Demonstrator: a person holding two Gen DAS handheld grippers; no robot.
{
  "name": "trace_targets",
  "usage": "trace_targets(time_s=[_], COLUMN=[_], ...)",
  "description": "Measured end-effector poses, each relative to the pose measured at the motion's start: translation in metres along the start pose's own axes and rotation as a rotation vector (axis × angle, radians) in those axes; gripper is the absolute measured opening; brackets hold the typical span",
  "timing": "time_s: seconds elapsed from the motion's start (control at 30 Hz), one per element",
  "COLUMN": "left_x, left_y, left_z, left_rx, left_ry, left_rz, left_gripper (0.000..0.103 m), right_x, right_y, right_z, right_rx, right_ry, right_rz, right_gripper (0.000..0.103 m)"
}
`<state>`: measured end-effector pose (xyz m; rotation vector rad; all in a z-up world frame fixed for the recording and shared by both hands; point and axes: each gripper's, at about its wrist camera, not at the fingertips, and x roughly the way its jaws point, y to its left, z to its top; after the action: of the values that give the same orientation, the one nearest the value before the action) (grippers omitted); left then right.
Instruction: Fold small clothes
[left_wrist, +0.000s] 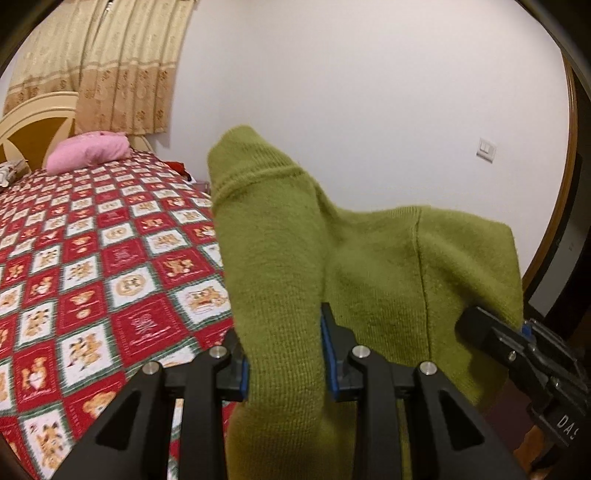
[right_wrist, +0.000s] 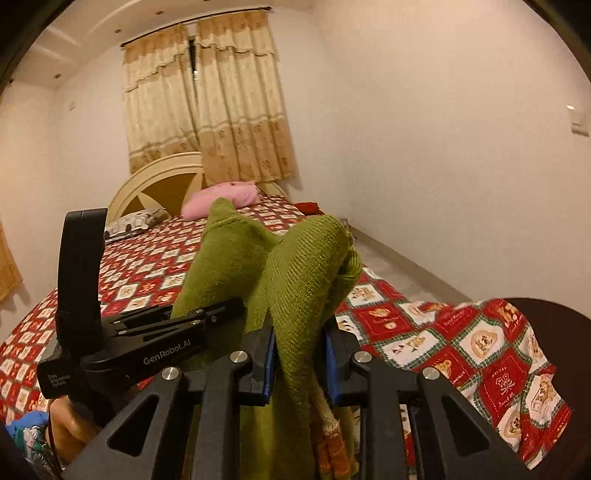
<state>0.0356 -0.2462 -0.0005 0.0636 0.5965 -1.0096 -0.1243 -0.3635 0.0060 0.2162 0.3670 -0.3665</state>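
Observation:
A small olive-green knitted sweater (left_wrist: 369, 258) is lifted off the bed and held between both grippers. My left gripper (left_wrist: 286, 354) is shut on one part of it; the knit fills the gap between the blue pads and hangs below. My right gripper (right_wrist: 300, 362) is shut on another bunched part of the sweater (right_wrist: 295, 273). The right gripper also shows at the right edge of the left wrist view (left_wrist: 517, 343), clamped on the sweater's far corner. The left gripper's black body (right_wrist: 147, 332) shows at the left of the right wrist view.
A bed with a red, white and green patchwork cover (left_wrist: 92, 258) lies below and to the left. A pink pillow (left_wrist: 88, 151) sits by the cream headboard (right_wrist: 159, 177). Beige curtains (right_wrist: 207, 92), a white wall with a switch (left_wrist: 487, 149) and a dark door frame (left_wrist: 569, 221) surround it.

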Motion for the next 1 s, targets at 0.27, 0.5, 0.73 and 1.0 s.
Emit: trace_targets(time_s=[0.27, 0.5, 0.73, 1.0], left_x=[0.062, 0.109, 0.148, 0.119], left_y=[-0.001, 0.01, 0.03, 0.054], left_z=[0.01, 0.019, 0.012, 0.016], left_rx=[-0.015, -0.066, -0.146, -0.238], left_ry=[0.081, 0.14, 0.265, 0.282], left_rz=[0.016, 0.066, 0.11, 0.139], left_gripper=[0.031, 0.03, 0.038, 0.07], right_x=[0.054, 0.113, 0.169, 0.169], right_y=[-0.045, -0.073, -0.109, -0.153], right_z=[0.004, 0.008, -0.02, -0.029], right_rx=[0.095, 0.089, 0.136, 0.331], right_ry=[0.056, 0.116, 0.267, 0.323], right_rz=[-0.033, -0.091, -0.15, -0.096], right_gripper=[0.022, 0.022, 0.022, 0.038])
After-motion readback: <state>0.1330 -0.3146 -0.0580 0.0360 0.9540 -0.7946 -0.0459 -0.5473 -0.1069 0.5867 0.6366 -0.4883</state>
